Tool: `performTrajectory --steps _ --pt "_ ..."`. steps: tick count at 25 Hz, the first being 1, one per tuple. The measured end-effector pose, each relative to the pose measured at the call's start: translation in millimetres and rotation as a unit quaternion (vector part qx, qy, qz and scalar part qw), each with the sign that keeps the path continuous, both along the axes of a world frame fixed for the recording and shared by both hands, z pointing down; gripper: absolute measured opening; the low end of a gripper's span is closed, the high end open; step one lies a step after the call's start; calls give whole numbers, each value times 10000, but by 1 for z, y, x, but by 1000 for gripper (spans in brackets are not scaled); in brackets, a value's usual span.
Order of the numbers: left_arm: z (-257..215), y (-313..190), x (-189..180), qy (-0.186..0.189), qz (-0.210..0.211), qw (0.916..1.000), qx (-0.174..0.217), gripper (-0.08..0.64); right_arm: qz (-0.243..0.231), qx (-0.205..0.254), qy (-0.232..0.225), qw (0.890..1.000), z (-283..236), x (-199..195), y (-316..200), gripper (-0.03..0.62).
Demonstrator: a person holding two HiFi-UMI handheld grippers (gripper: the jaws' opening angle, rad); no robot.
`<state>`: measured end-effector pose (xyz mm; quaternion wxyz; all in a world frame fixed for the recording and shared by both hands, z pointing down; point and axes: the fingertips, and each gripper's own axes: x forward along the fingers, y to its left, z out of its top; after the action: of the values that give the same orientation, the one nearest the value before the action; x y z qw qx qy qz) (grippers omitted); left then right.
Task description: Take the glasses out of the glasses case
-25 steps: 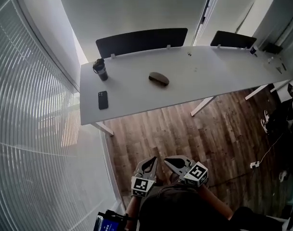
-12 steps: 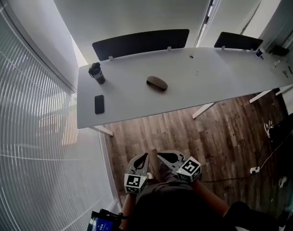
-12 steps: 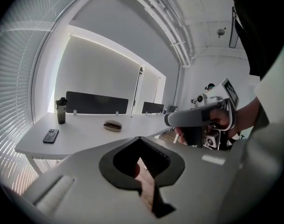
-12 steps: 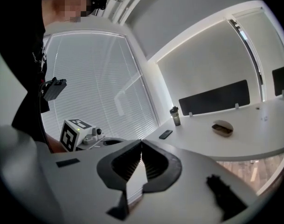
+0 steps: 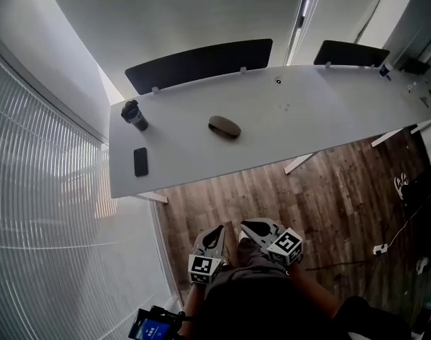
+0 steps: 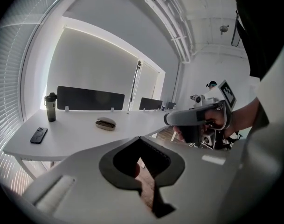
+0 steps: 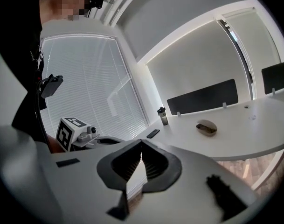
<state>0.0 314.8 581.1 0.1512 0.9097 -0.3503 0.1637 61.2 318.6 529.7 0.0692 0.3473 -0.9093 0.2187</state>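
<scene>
The glasses case (image 5: pixel 224 127), a shut brown oval, lies on the long white table (image 5: pixel 307 112); it also shows as the case (image 6: pixel 106 123) in the left gripper view and the case (image 7: pixel 206 127) in the right gripper view. Both grippers are held low and close to the person's body, over the wooden floor and well short of the table. My left gripper (image 5: pixel 215 232) is shut with nothing in it, its tips meeting (image 6: pixel 140 137). My right gripper (image 5: pixel 252 227) is likewise shut and empty (image 7: pixel 142 141). They sit side by side, both pointing toward the table.
A dark bottle (image 5: pixel 133 113) and a black phone (image 5: pixel 140 161) stand on the table's left end. Two black panels (image 5: pixel 198 61) rise along its far edge. Window blinds (image 5: pixel 45 211) run down the left; white table legs (image 5: pixel 300 163) stand on the floor.
Both grippers have travelled with the person toward the table and stay shut. The case, bottle and phone have not moved on the table.
</scene>
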Motion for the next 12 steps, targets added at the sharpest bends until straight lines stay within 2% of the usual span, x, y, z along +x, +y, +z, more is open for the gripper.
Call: performTrajectory --steps 3,8,12 --pt "4 -4 13 -76 65 9999 -46 5 54 -14 -77 10000 1 17 -11 9" --pt "7 -16 29 -64 -77 9997 -222 5 97 -34 -121 9999 6 53 -24 9" --pt "6 -23 42 -192 -84 9997 -103 5 374 -195 -119 9990 20 92 -38 9"
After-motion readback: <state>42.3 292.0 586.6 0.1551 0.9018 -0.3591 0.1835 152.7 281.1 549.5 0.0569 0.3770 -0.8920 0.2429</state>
